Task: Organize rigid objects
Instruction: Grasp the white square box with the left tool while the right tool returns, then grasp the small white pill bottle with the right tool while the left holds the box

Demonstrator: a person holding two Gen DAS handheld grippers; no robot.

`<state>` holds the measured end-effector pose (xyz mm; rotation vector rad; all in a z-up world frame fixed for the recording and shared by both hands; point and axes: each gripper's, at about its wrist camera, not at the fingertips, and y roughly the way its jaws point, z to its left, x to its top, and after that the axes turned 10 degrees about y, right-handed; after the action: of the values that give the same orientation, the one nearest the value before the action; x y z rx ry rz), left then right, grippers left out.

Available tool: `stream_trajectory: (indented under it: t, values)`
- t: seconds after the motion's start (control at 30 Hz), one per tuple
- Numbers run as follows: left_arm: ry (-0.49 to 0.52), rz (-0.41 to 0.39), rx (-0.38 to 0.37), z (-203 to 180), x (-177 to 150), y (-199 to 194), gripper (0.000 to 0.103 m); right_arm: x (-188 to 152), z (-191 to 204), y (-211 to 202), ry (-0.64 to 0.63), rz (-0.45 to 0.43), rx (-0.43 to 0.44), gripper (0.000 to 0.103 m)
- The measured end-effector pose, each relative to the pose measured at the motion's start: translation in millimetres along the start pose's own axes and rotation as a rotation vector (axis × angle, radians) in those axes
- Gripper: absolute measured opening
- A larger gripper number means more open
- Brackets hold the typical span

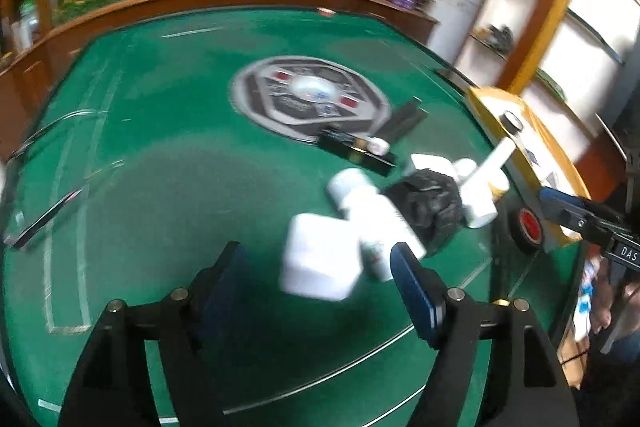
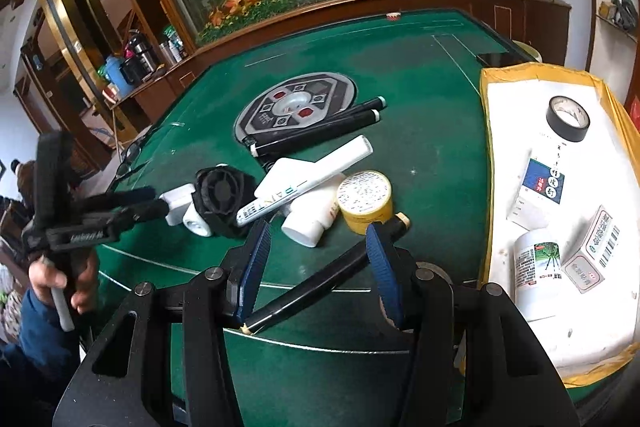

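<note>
Right wrist view shows a slim black pen (image 2: pixel 308 287) lying slantwise across the gap of the right claw (image 2: pixel 320 267), its pointed end against the left blue pad and its far, gold-tipped end past the right pad; whether the pads truly pinch it I cannot tell. Just beyond lies a heap on the green table (image 2: pixel 420 147): a yellow round tin (image 2: pixel 365 195), a white tube (image 2: pixel 310 217) touching it, a long white box (image 2: pixel 304 183) resting over the tube, a black fan (image 2: pixel 224 199) and a white plug-like piece (image 2: pixel 180 203). Two black rods (image 2: pixel 320 131) lie behind, partly over the grey centre panel (image 2: pixel 296 107). To the right sits a yellow tray (image 2: pixel 486 131) with a white lining, holding a roll of black tape (image 2: pixel 568 119), a blue-labelled box (image 2: pixel 538 193), a white bottle (image 2: pixel 534 273) and a barcode box (image 2: pixel 592 255).

At the left, a hand (image 2: pixel 60 279) grips the other tool, whose fingers reach to the plug-like piece.

Left wrist view is blurred: the left claw (image 1: pixel 316 259) stands wide, with a white block (image 1: pixel 320 263) between its pads but not pressed by them, beside a white bottle (image 1: pixel 372 219).
</note>
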<state>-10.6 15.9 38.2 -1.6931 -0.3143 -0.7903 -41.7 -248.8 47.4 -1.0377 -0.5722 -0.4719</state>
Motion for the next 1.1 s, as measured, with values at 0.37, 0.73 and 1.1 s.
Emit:
stream_trajectory:
  t: [0.37,0.73,1.1]
  values:
    - [-0.027,0.019,0.083,5,-9,9,0.041,-2,37,0,-0.087,0.028,0.067,0.05]
    - [-0.154,-0.043,0.184,30,-34,-12,0.041,7,157,74,-0.322,0.163,0.124,0.05]
    - [-0.117,-0.048,0.216,25,-34,-12,0.041,10,176,143,-0.473,0.196,-0.267,0.043]
